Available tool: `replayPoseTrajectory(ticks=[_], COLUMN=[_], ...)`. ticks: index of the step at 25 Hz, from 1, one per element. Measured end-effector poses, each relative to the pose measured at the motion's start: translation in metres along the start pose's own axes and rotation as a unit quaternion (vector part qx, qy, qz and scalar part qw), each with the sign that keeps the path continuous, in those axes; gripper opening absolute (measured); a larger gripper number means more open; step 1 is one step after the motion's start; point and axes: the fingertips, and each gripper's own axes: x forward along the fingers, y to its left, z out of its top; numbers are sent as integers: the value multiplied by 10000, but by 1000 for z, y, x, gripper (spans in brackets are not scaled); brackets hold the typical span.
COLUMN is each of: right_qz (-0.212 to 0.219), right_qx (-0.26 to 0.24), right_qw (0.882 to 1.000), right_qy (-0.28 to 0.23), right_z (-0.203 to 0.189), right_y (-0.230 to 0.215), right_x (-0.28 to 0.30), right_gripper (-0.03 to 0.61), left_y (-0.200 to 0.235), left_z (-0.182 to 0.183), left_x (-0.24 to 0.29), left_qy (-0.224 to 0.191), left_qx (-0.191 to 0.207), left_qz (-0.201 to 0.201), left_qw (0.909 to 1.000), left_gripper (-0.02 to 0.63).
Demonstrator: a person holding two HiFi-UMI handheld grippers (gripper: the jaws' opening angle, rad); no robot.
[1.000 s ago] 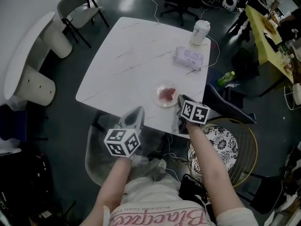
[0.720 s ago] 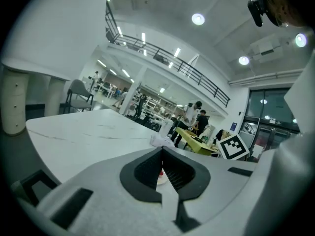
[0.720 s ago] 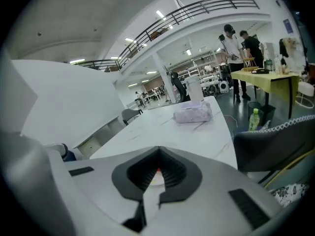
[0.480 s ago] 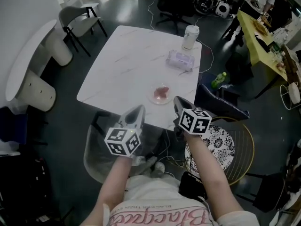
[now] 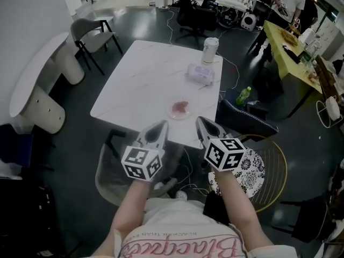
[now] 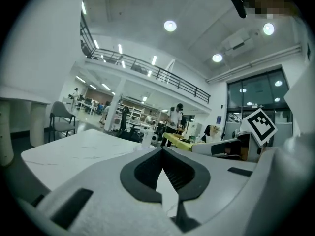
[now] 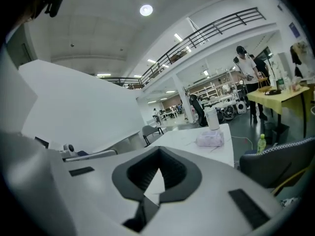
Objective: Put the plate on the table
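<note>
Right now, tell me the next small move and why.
Probably none beyond resting the arms: the plate already sits on the table near its front edge, and the left hand-held gripper and right hand-held gripper are shut, empty and clear of it.

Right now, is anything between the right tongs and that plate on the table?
Nothing visible. The plate sits on the table near its front edge; the right tongs hang shut short of it, bare tabletop between.

Small clear plate [image 5: 180,109] with pinkish-red food lies flat on white marble table [image 5: 141,85]. Sits near table's front edge, right of middle.
</note>
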Motion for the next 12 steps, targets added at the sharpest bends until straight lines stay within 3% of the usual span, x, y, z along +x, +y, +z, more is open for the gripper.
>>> replayPoseTrajectory(ticks=[7, 12], right_qz=[326, 452], right_qx=[-249, -514], right_qw=[9978, 9946], right_qy=[-520, -780], right_z=[28, 34], right_y=[48, 71], right_x=[-52, -78], right_gripper=[2, 2], left_y=[-44, -60], left_z=[27, 36], left_x=[-25, -33], left_qy=[-296, -428], left_qx=[541, 708], left_qz=[-250, -333], left_qw=[9978, 9960], left_gripper=[3, 3])
